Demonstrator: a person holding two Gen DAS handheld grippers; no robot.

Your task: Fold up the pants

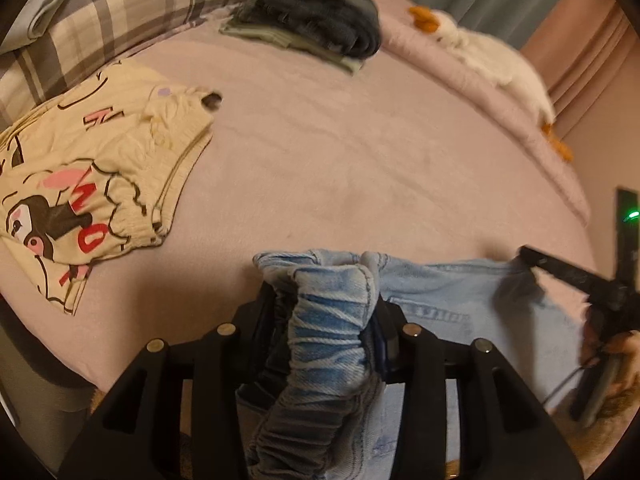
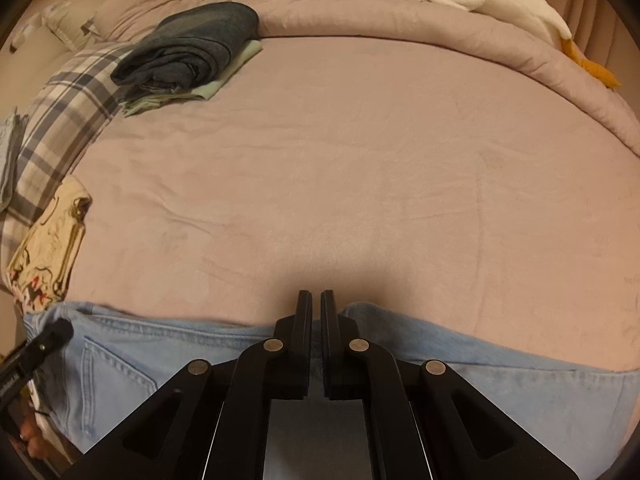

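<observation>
Our light-blue jeans lie along the bed's near edge. The left tool clamps their bunched waistband; the right tool is clenched on the denim edge. Uneven pulling could twist the fold.

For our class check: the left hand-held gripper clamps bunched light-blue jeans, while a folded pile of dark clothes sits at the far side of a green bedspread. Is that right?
Not quite. The bedspread is pink, not green, as the right wrist view shows. The left hand-held gripper does clamp the jeans, and the dark clothes sit far off.
</observation>
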